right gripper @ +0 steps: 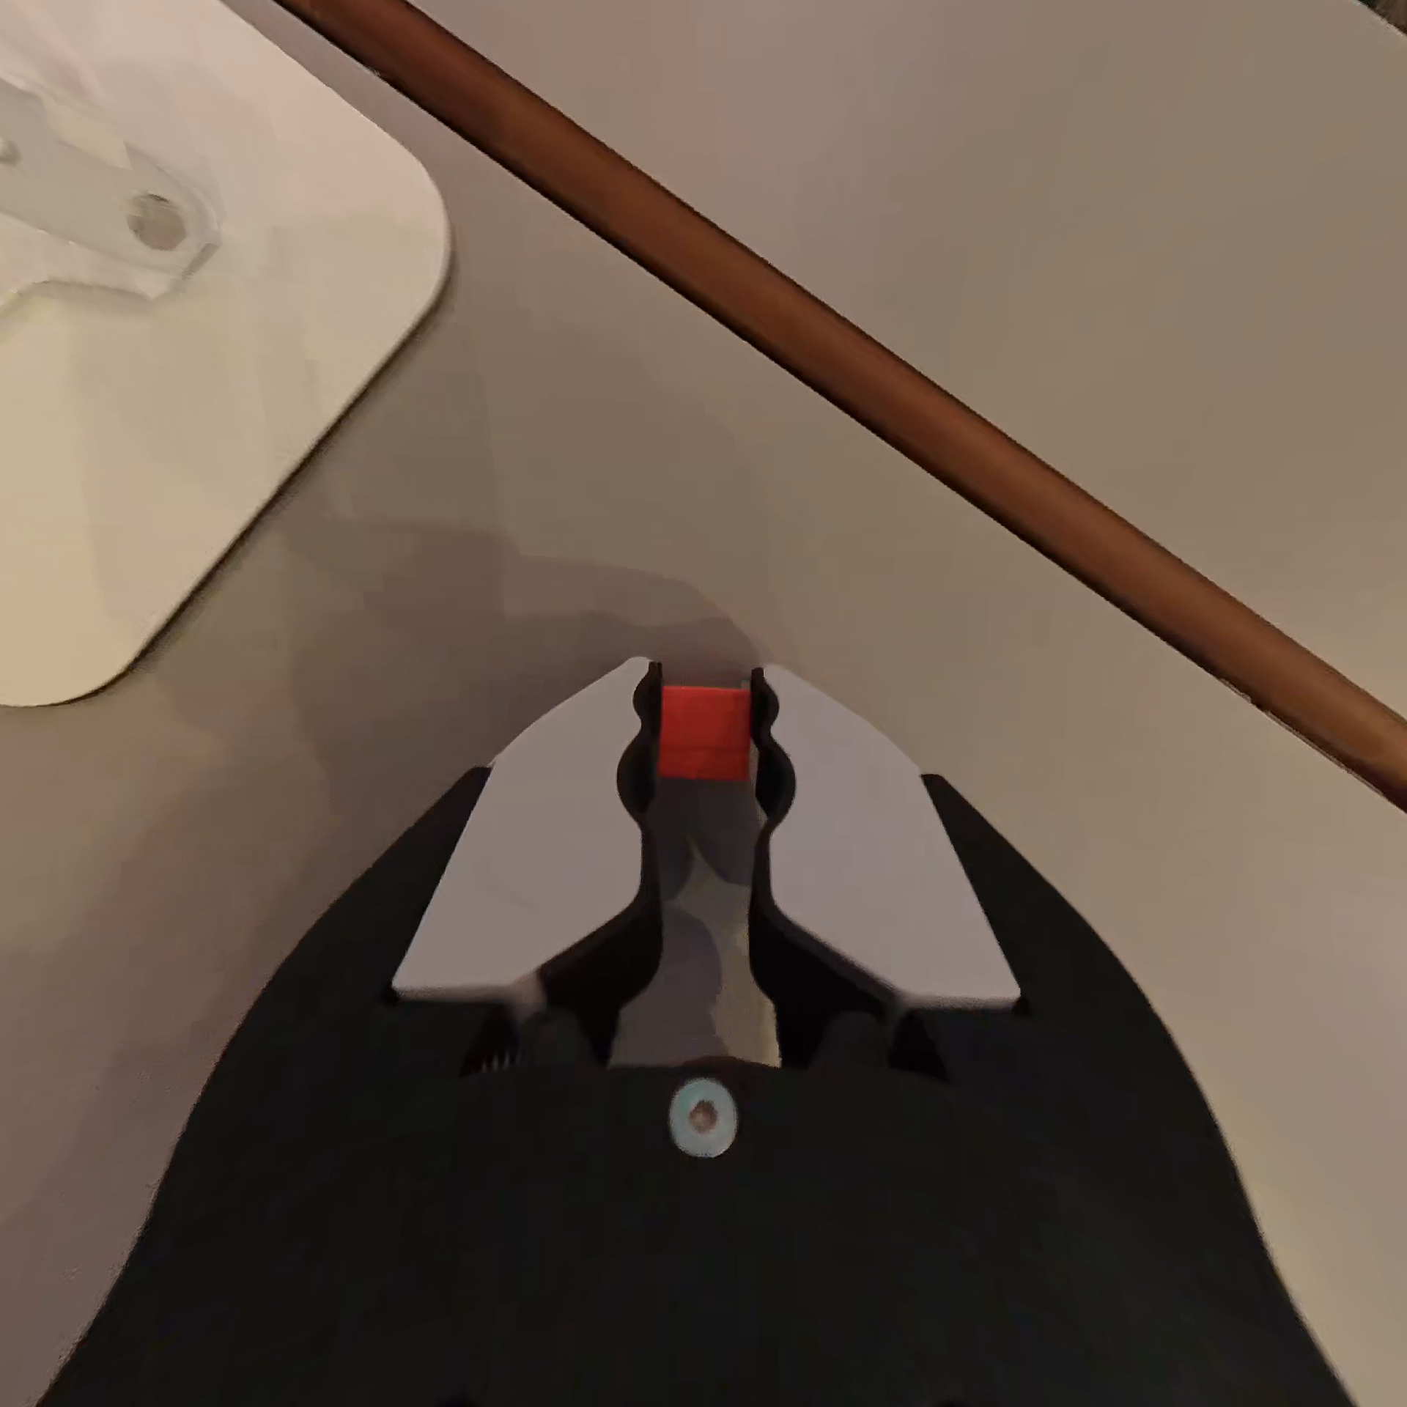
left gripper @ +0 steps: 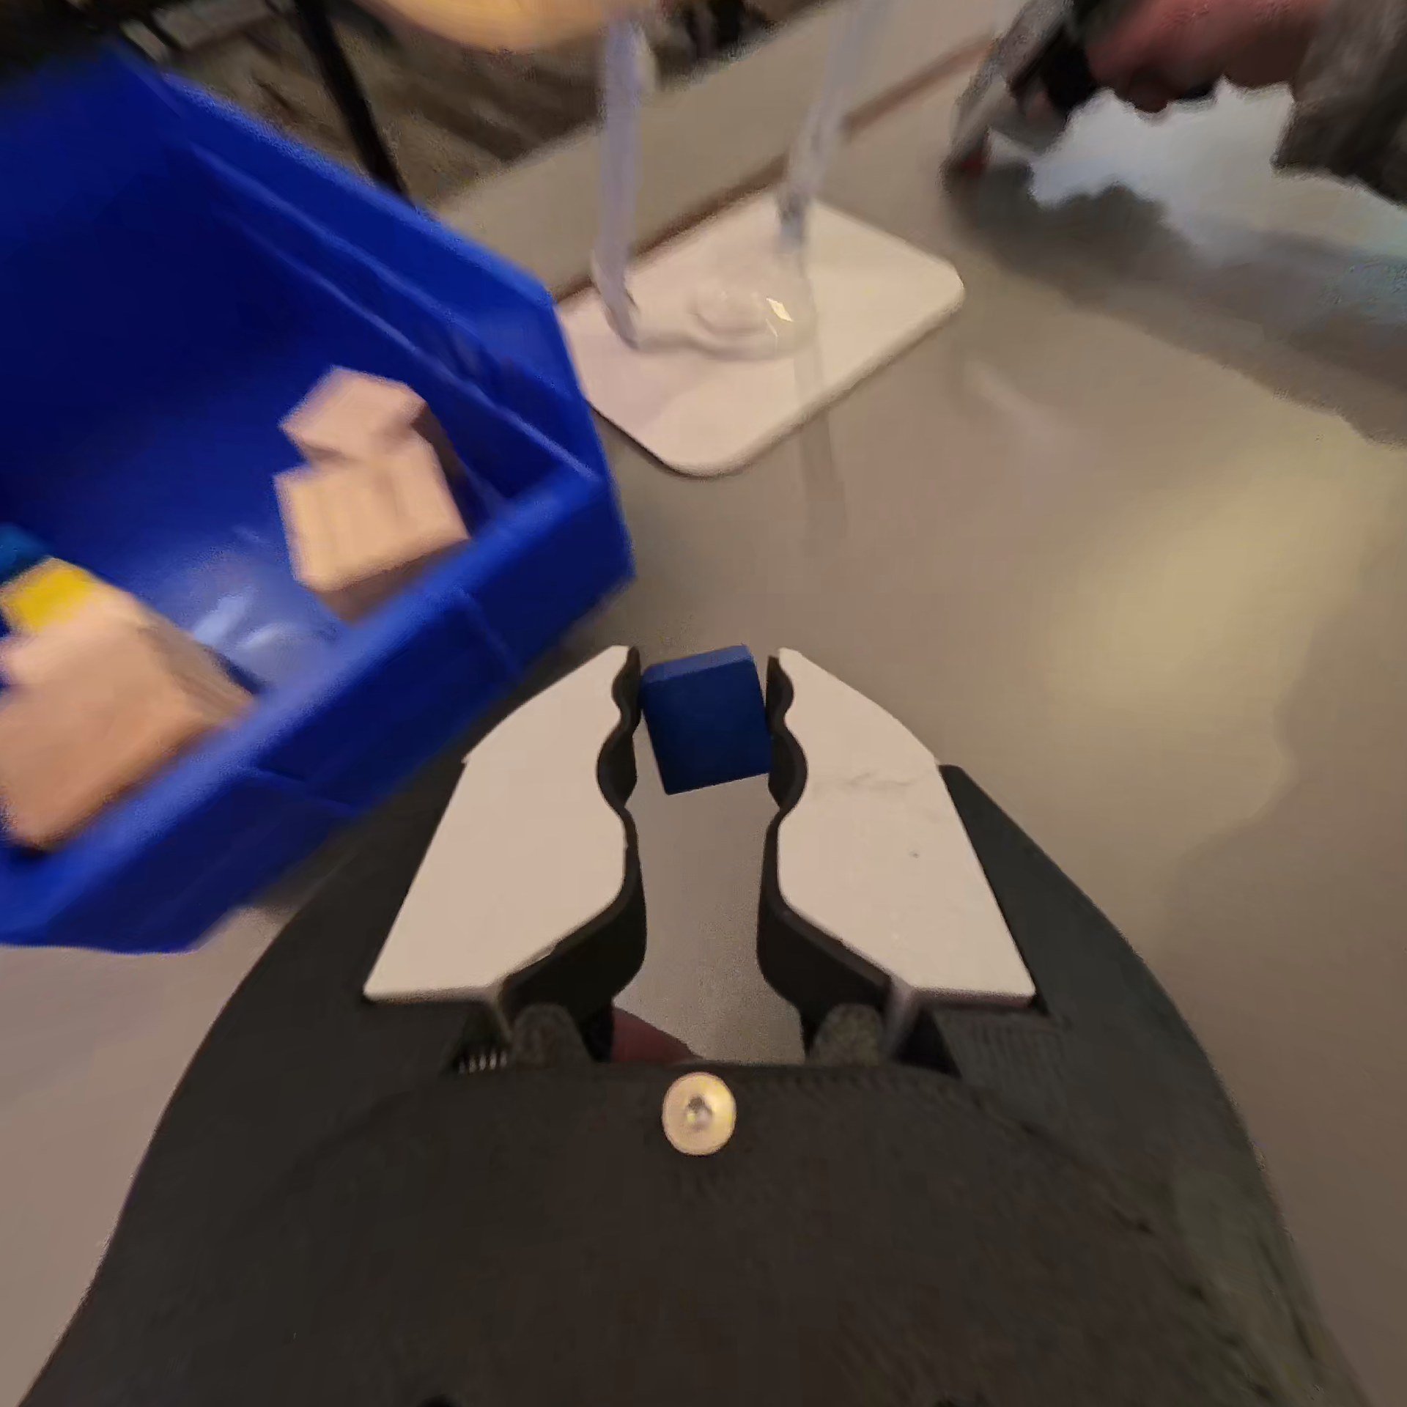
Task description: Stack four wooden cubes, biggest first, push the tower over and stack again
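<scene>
Left and right wrist views, cube pick-up stage. Nearest in the left view, my left gripper [left gripper: 704, 716] has its jaws clamped on a small blue cube [left gripper: 702, 719], held slightly skewed between the tips above the grey table [left gripper: 1066, 685]. To the left of the jaws stands a blue plastic bin [left gripper: 457, 647], which holds several plain wooden blocks [left gripper: 365, 495] and one with a yellow face [left gripper: 49, 598]; beyond the tips lies a white stand base [left gripper: 875, 327]. Far right, a hand brings in my right gripper [left gripper: 982, 145]. In its own view, my right gripper [right gripper: 704, 731] is closed on a small red cube [right gripper: 704, 732] at the jaw tips, with the white base up left and a brown strip [right gripper: 837, 327] beyond. I judge that stacking has barely begun: no tower shows. Next, the larger cube should go down flat first, squared before release, and the smaller one centred on it.
</scene>
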The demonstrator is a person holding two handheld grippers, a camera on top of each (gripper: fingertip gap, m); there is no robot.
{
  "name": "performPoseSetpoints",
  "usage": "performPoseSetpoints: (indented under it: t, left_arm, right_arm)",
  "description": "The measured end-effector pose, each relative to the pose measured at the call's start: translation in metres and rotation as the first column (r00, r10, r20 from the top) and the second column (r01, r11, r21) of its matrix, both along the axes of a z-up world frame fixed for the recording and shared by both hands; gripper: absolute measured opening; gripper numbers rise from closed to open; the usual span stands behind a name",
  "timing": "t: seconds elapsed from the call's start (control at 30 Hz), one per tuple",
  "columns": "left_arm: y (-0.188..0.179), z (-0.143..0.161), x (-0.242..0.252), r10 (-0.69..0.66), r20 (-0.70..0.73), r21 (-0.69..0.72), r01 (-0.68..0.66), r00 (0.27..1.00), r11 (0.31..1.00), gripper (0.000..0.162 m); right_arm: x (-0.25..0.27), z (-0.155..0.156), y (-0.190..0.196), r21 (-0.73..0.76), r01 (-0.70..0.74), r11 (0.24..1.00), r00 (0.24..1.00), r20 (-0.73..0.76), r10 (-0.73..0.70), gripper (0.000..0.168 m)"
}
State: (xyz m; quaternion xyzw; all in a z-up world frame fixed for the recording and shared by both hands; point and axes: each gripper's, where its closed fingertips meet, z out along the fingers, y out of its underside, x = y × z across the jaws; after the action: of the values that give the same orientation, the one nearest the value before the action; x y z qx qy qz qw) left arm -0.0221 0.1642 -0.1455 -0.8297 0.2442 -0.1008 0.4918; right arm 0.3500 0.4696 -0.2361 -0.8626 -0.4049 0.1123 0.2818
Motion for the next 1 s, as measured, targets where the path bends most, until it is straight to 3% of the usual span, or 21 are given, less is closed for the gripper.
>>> performPoseSetpoints:
  t: [0.13, 0.23, 0.4, 0.47, 0.53, 0.6, 0.73, 0.77, 0.87, 1.0]
  left_arm:
    - [0.048, 0.071, -0.035, 0.119, -0.074, 0.171, -0.105, 0.99, 0.98, 0.031]
    - [0.099, 0.087, -0.05, 0.136, -0.117, 0.161, -0.116, 0.984, 0.98, 0.031]
    - [0.181, 0.058, -0.062, 0.156, -0.138, -0.008, -0.159, 0.978, 0.987, 0.031]
    - [0.208, 0.042, -0.067, 0.188, -0.227, -0.025, -0.199, 0.955, 0.98, 0.031]
    - [0.226, 0.019, -0.064, 0.167, -0.253, -0.121, -0.202, 0.953, 0.972, 0.031]
    - [0.243, 0.007, -0.064, 0.168, -0.279, -0.13, -0.211, 0.945, 0.969, 0.031]
    - [0.244, -0.034, -0.056, 0.1, -0.241, -0.369, -0.187, 0.965, 0.91, 0.032]
    - [0.246, -0.035, -0.059, 0.099, -0.259, -0.366, -0.193, 0.961, 0.91, 0.035]
    - [0.237, -0.018, -0.065, 0.105, -0.245, -0.349, -0.188, 0.964, 0.918, 0.041]
    - [0.202, 0.034, -0.075, 0.156, -0.205, -0.171, -0.193, 0.966, 0.966, 0.043]
  right_arm:
    - [-0.012, 0.004, -0.024, 0.011, -0.075, 0.997, 0.997, -0.021, 0.075, 0.022]
    - [-0.02, 0.012, -0.045, 0.03, -0.123, 0.992, 0.991, -0.056, 0.124, 0.022]
    - [-0.029, 0.028, -0.083, 0.055, -0.179, 0.982, 0.975, -0.123, 0.184, 0.022]
    - [-0.031, 0.031, -0.099, 0.058, -0.206, 0.977, 0.97, -0.122, 0.212, 0.022]
    - [-0.036, 0.037, -0.114, 0.067, -0.235, 0.97, 0.961, -0.131, 0.242, 0.022]
    - [-0.041, 0.047, -0.127, 0.089, -0.263, 0.961, 0.952, -0.137, 0.273, 0.022]
    - [-0.054, 0.071, -0.154, 0.135, -0.323, 0.937, 0.928, -0.148, 0.341, 0.022]
    - [-0.059, 0.079, -0.161, 0.149, -0.337, 0.93, 0.922, -0.15, 0.358, 0.022]
    - [-0.078, 0.107, -0.181, 0.21, -0.376, 0.902, 0.895, -0.168, 0.413, 0.022]
    - [-0.131, 0.153, -0.217, 0.314, -0.469, 0.826, 0.825, -0.177, 0.536, 0.022]
